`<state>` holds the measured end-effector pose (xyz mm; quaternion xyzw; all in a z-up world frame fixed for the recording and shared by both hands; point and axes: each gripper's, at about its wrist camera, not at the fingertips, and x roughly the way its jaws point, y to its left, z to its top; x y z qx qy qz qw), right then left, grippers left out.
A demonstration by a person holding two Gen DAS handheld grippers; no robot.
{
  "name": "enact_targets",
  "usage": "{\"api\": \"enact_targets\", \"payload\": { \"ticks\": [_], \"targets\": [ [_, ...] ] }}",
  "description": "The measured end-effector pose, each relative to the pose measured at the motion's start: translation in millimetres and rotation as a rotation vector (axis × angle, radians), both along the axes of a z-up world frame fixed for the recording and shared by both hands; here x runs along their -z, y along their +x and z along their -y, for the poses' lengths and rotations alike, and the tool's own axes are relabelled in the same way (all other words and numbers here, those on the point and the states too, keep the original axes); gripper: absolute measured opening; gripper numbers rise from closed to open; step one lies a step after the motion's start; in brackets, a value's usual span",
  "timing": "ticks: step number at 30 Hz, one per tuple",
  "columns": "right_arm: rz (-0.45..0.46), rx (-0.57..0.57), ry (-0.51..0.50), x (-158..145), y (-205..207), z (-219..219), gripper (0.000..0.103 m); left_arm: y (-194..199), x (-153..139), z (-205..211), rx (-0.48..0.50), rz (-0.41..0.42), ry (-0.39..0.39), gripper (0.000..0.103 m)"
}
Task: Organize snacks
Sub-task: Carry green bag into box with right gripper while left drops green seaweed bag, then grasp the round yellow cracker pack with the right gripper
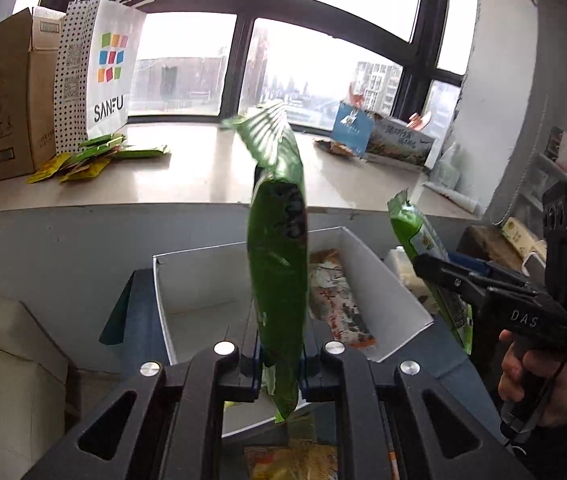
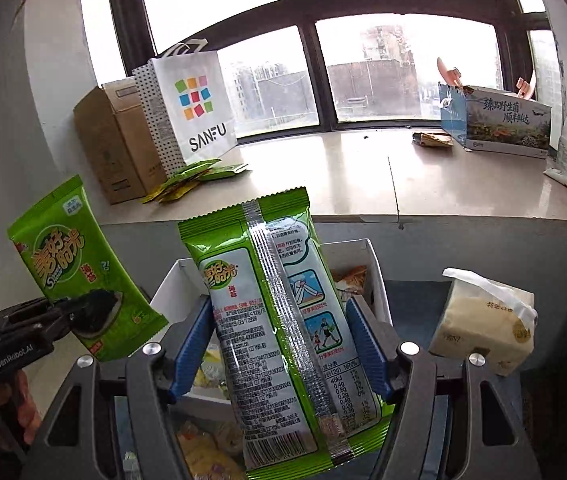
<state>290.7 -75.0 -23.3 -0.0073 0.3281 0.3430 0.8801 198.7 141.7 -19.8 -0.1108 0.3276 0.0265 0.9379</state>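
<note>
My left gripper (image 1: 280, 354) is shut on a green seaweed packet (image 1: 279, 264), seen edge-on and standing upright above a white open box (image 1: 387, 296). From the right wrist view this same packet (image 2: 71, 264) shows its printed front, pinched low down by the left gripper (image 2: 91, 310). My right gripper (image 2: 279, 312) is shut on a second green seaweed packet (image 2: 267, 304), back side facing me, its edges pressed between the blue pads (image 2: 189, 344). In the left wrist view the right gripper (image 1: 427, 266) holds that packet (image 1: 415, 236) to the right of the box.
An orange snack bag (image 1: 335, 296) lies inside the white box (image 2: 375, 280). A tissue pack (image 2: 483, 316) sits to its right. On the window sill (image 2: 343, 176) stand a SANFU paper bag (image 2: 191, 108), a cardboard carton (image 2: 111, 140), green and yellow sachets (image 2: 191, 180) and a blue printed box (image 2: 503, 120).
</note>
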Motion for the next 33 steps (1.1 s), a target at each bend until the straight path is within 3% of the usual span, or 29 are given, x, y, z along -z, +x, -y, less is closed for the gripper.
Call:
{"api": "enact_targets", "payload": {
  "ticks": [5, 6, 7, 8, 9, 10, 12, 20, 25, 28, 33],
  "targets": [
    [-0.076, 0.019, 0.005, 19, 35, -29, 0.071, 31, 24, -15, -0.085, -0.083, 0.083, 0.017],
    [-0.081, 0.02, 0.003, 21, 39, -34, 0.072, 36, 29, -20, -0.099, -0.099, 0.09, 0.025],
    [-0.079, 0.024, -0.008, 24, 42, -39, 0.075, 41, 33, -24, -0.103, -0.123, 0.084, 0.051],
    [-0.081, 0.034, -0.019, 27, 45, -44, 0.078, 45, 36, -26, -0.118, -0.136, 0.1, 0.067],
    [-0.095, 0.034, -0.022, 30, 49, -47, 0.091, 46, 38, -25, -0.136, -0.14, 0.14, 0.096],
    [-0.113, 0.031, -0.023, 33, 52, -49, 0.103, 46, 38, -23, -0.137, -0.129, 0.177, 0.103],
    [-0.112, 0.04, -0.033, 38, 52, -49, 0.103, 41, 36, -21, -0.134, -0.117, 0.211, 0.103],
    [-0.05, 0.029, -0.042, 32, 35, -27, 0.103, 10, 25, -22, -0.133, -0.072, 0.201, 0.103],
    [-0.015, 0.007, -0.012, 18, 16, -2, 0.103, -19, 17, -16, -0.1, -0.03, 0.119, 0.103],
    [0.016, -0.014, -0.006, 11, -2, 12, 0.103, -41, 8, -3, -0.029, 0.009, 0.056, 0.103],
    [0.067, -0.067, -0.006, 1, -36, 34, 0.103, -88, -4, 32, 0.067, 0.1, 0.037, 0.103]
  ]
}}
